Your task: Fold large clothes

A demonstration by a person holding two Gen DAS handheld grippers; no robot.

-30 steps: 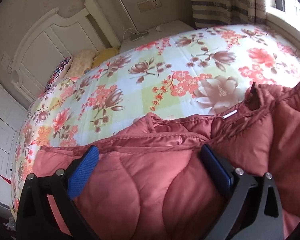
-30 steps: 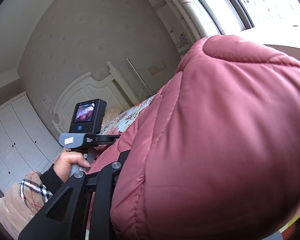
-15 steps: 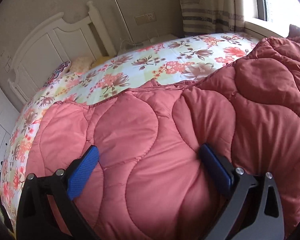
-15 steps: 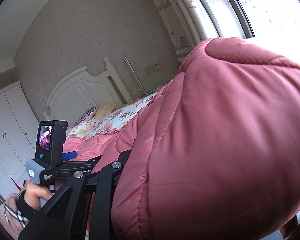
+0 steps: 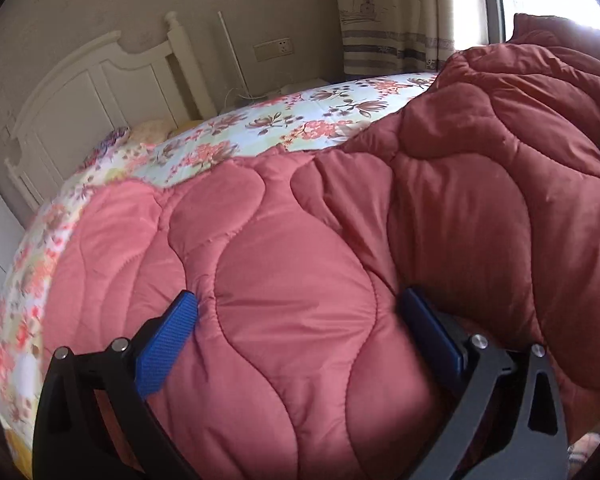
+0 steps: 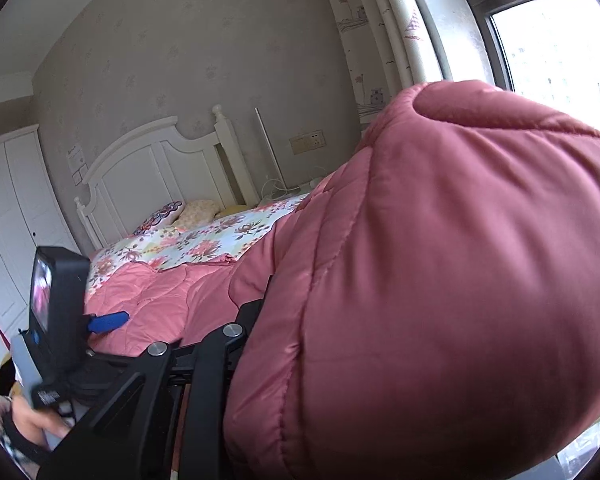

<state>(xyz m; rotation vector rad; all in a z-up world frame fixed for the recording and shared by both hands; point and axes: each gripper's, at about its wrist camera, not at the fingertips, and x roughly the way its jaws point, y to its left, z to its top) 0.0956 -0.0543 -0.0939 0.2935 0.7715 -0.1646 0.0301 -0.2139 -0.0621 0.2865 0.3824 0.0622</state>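
Note:
A red-pink quilted coat (image 5: pixel 460 200) lies spread over the near half of the bed. My left gripper (image 5: pixel 298 320) sits low over it with its jaws wide; a puffed panel bulges between the blue pads (image 5: pixel 168 344) and the jaws are open. In the right wrist view one blue finger (image 6: pixel 108 322) of that gripper shows above the coat (image 6: pixel 172 304). My right gripper (image 6: pixel 284 308) is shut on a thick raised fold of the coat (image 6: pixel 440 280), which hides its fingertips and fills most of that view.
The bed has a floral sheet (image 5: pixel 300 120), pillows (image 5: pixel 152 132) and a white headboard (image 5: pixel 100 92) at the far end. A bedside table (image 5: pixel 296 88) with cables, a curtain (image 5: pixel 380 20) and a window (image 6: pixel 560 60) stand at the right, a white wardrobe (image 6: pixel 4 220) at the left. A hand (image 6: pixel 32 424) grips the left tool.
The left gripper drew back across the coat, so the collar has left its view and quilted panels fill it. The right gripper rose and rolled a little, still holding its fold.

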